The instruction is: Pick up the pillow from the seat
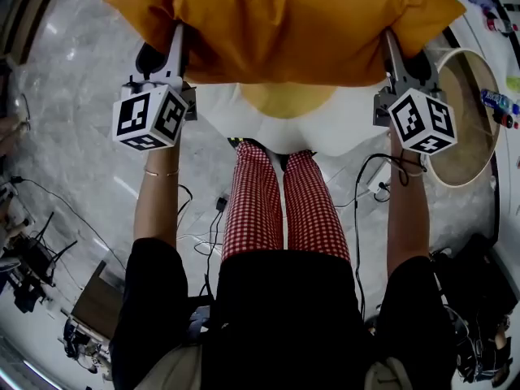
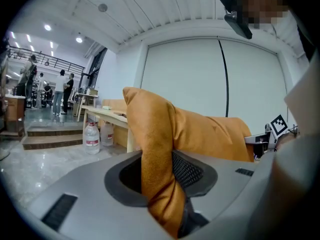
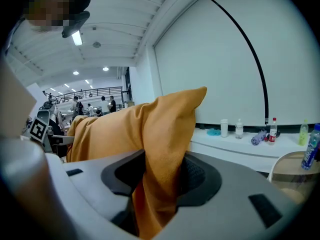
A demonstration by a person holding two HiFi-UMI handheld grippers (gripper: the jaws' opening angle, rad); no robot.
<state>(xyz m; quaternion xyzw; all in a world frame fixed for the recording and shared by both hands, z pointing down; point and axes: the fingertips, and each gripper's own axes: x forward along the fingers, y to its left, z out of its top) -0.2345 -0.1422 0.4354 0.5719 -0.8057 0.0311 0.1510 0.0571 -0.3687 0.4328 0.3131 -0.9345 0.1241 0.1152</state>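
Observation:
An orange pillow [image 1: 284, 23] hangs in the air across the top of the head view, above a white seat [image 1: 341, 132] that has a yellow cushion patch [image 1: 286, 100]. My left gripper [image 1: 166, 59] is shut on the pillow's left edge, and my right gripper [image 1: 396, 62] is shut on its right edge. In the left gripper view the orange fabric [image 2: 157, 174] is pinched between the dark pads. The right gripper view shows the same fabric [image 3: 160, 184] squeezed between its jaws, the pillow stretching off to the left.
A round wooden stool [image 1: 463, 120] stands at the right beside a white counter with bottles [image 1: 496, 104]. Cables [image 1: 203, 218] lie on the marble floor. A desk and water jugs [image 2: 92, 136] show far left in the left gripper view. The person's red checked legs [image 1: 284, 210] are below.

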